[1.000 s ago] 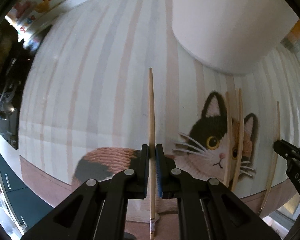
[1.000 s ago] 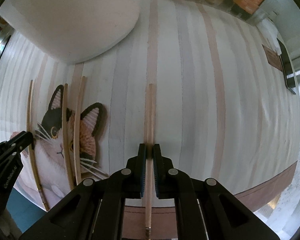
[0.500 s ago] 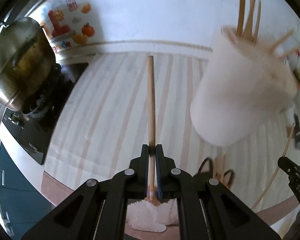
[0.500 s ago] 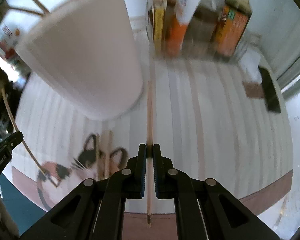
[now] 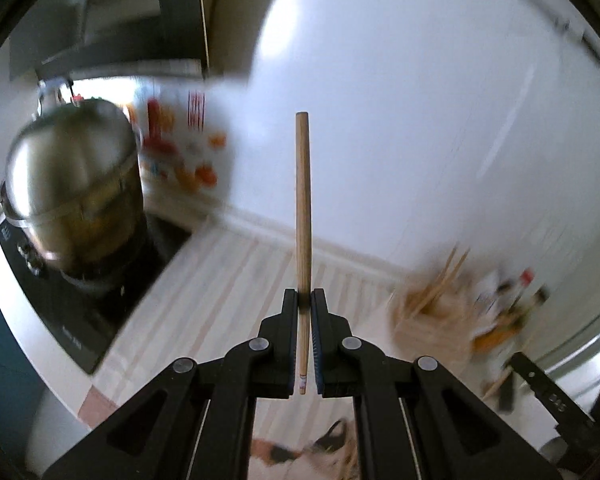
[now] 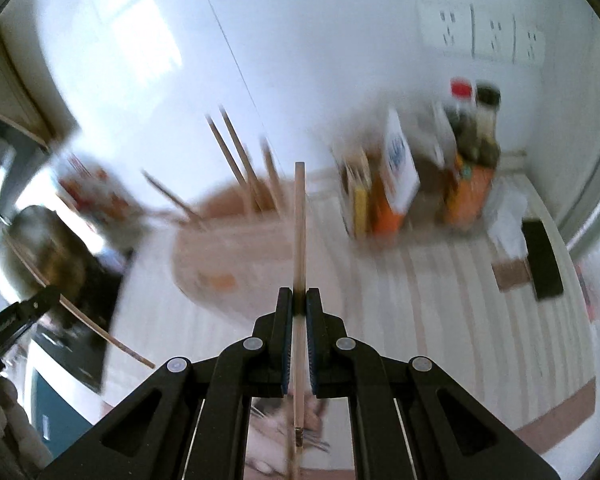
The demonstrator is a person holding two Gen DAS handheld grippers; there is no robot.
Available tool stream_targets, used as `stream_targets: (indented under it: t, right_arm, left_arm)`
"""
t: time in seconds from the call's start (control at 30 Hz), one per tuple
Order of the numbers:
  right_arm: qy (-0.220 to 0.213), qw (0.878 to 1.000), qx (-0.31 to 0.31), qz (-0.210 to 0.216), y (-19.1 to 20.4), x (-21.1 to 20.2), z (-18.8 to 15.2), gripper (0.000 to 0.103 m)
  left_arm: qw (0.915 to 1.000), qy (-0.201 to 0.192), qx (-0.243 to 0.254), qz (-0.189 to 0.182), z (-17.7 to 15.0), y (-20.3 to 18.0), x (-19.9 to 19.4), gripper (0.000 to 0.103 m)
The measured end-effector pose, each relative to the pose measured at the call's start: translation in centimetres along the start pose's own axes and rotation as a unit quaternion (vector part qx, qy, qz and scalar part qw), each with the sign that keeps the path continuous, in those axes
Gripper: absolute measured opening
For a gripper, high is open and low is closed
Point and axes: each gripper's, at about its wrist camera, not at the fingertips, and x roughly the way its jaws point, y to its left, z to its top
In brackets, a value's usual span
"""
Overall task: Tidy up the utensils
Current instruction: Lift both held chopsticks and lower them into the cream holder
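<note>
My left gripper (image 5: pixel 304 295) is shut on a wooden chopstick (image 5: pixel 302 200) that sticks straight out ahead, high above the striped mat (image 5: pixel 228 280). My right gripper (image 6: pixel 299 295) is shut on a paler chopstick (image 6: pixel 299 224) in the same way. A pale utensil cup (image 6: pixel 236 248) holding several chopsticks stands below and ahead in the right wrist view, blurred. The same cup (image 5: pixel 432 316) shows at the lower right of the left wrist view. The left gripper's finger (image 6: pixel 24 312) and its chopstick (image 6: pixel 88 326) appear at the left edge of the right wrist view.
A steel pot (image 5: pixel 72 192) sits on a black cooktop (image 5: pixel 80 312) to the left. Sauce bottles and cartons (image 6: pixel 432 176) stand behind the cup by the white wall. A dark phone (image 6: pixel 542 258) lies on the mat at the right. A cat picture shows at the mat's near edge.
Both grippers have risen from the mat with their chopsticks and tilted up, so the cup, wall and pot came into view. Two chopsticks stayed on the cat picture.
</note>
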Motion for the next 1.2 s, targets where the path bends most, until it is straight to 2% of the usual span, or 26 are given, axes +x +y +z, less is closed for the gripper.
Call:
stream_targets:
  t: [0.17,0.27,0.4,0.53,0.7,0.9,1.1,1.2]
  right_arm:
    - [-0.065,0.997,0.011,0.041,1.4,-3.9,5.2,0.007]
    - [-0.101,0.994,0.018,0.046,1.7,-5.2,8.4,0.007]
    - [-0.131,0.990,0.032,0.042,1.6,-5.1,12.0,0.007]
    - [-0.156,0.986,0.052,0.033,1.1,-3.8,14.7,0.007]
    - [-0.156,0.985,0.074,0.023,0.4,-1.0,16.1,0.007]
    - [-0.154,0.985,0.081,0.013,-0.3,1.6,15.8,0.007]
    - [-0.142,0.987,0.078,0.007,-0.7,3.5,15.2,0.007]
    - [-0.131,0.989,0.071,0.009,-0.9,4.3,14.8,0.007]
  left_arm:
    - [0.9977,-0.054,-0.011,-0.040,3.9,-1.2,-4.2,0.004]
    - [0.9954,-0.068,-0.009,-0.067,5.7,-2.8,-5.0,0.004]
    - [0.9932,-0.058,0.005,-0.100,6.9,-5.9,-3.7,0.004]
    - [0.9922,-0.027,0.017,-0.121,6.7,-9.0,-0.4,0.004]
    - [0.9922,0.008,0.046,-0.115,5.7,-12.4,4.8,0.004]
    - [0.9918,0.037,0.072,-0.098,4.1,-14.2,9.9,0.004]
    - [0.9909,0.058,0.096,-0.076,2.9,-14.8,12.5,0.004]
    - [0.9871,0.086,0.109,-0.080,2.3,-15.2,12.9,0.004]
